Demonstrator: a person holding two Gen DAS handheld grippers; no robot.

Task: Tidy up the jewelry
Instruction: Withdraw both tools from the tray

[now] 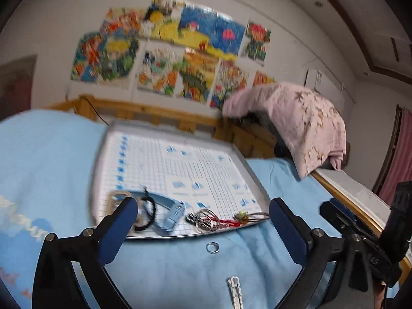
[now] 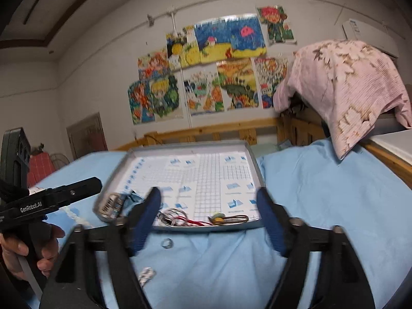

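A shallow grey tray [image 1: 253, 170] [image 2: 253, 164] lined with gridded paper lies on the blue bedsheet. At its near edge lie a blue watch [image 1: 167, 211], a black hair tie [image 1: 152, 213], silver rings with a red cord [image 1: 206, 220] [image 2: 177, 217], and a yellow charm bracelet [image 1: 243, 216] [image 2: 226, 219]. A small silver ring [image 1: 212, 247] [image 2: 166, 243] lies on the sheet in front of the tray. A white hair clip [image 1: 235, 292] [image 2: 146, 275] lies nearer. My left gripper [image 1: 203, 221] and right gripper [image 2: 208, 213] are both open and empty, hovering before the tray.
A pink blanket [image 1: 296, 123] [image 2: 345, 87] hangs over furniture at the right. A wooden bed rail [image 1: 154, 113] runs behind the tray under wall drawings. The right gripper's body [image 1: 381, 231] shows at the right of the left view; the left gripper's body [image 2: 38, 206] at the left of the right view.
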